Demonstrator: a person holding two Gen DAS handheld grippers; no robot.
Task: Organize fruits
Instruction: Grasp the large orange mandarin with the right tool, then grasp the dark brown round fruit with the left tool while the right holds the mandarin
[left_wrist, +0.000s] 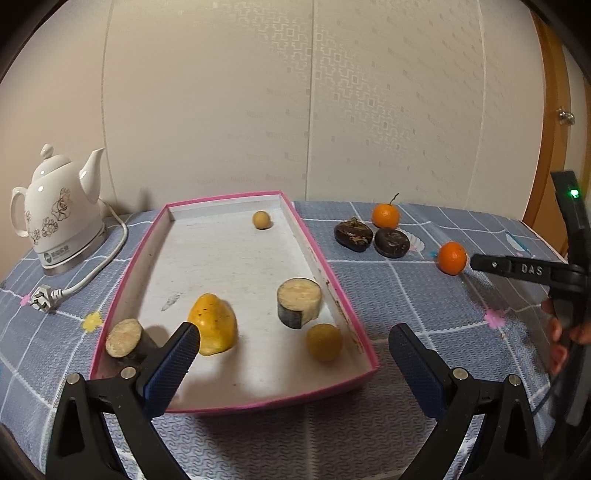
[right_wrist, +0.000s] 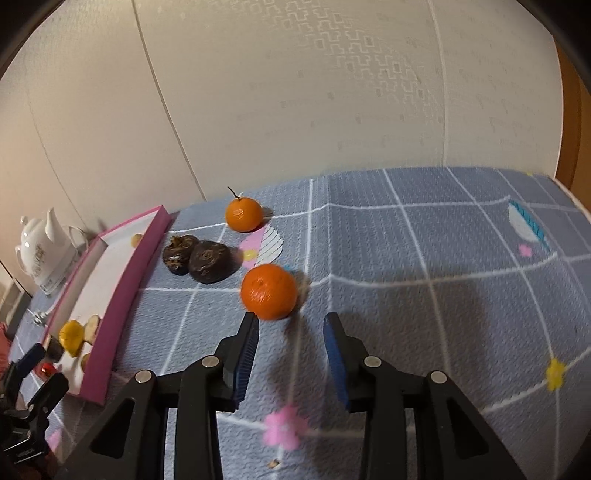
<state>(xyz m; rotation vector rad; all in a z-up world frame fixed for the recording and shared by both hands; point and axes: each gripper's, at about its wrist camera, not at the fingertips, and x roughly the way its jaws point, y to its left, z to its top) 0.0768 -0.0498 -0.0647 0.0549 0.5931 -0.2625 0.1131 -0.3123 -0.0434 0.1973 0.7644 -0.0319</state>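
The pink-rimmed tray (left_wrist: 325, 254) is already holding six pieces: a yellow mango-like wedge (left_wrist: 213, 325), two sliced cylinders with dark skin and a pale fibrous cut face (left_wrist: 298, 302) (left_wrist: 125, 338), and three small tan balls (left_wrist: 324, 341) (left_wrist: 261, 219), so roughly half the sorting appears done. Four fruits are sitting outside on the tabletop (left_wrist: 406, 306), at about two o'clock from the tray in the left wrist view: two glossy, dimpled oranges (right_wrist: 269, 291) (right_wrist: 243, 214), the far one carrying a thin stem, and two wrinkled, dark brown fruits (right_wrist: 210, 261) (right_wrist: 180, 253) touching each other.

The right tongs (right_wrist: 291, 332) are standing narrowly parted, empty, with the near orange lying just beyond their tips at twelve o'clock, not between the ribbed blue pads (right_wrist: 246, 354). The left tongs (left_wrist: 291, 363) are gaping wide over the tray's near end, holding nothing.

The tabletop cloth is a soft, quilted blue-grey weave with white grid lines and small flowers. A smooth white ceramic kettle (left_wrist: 61, 206) is resting at ten o'clock.
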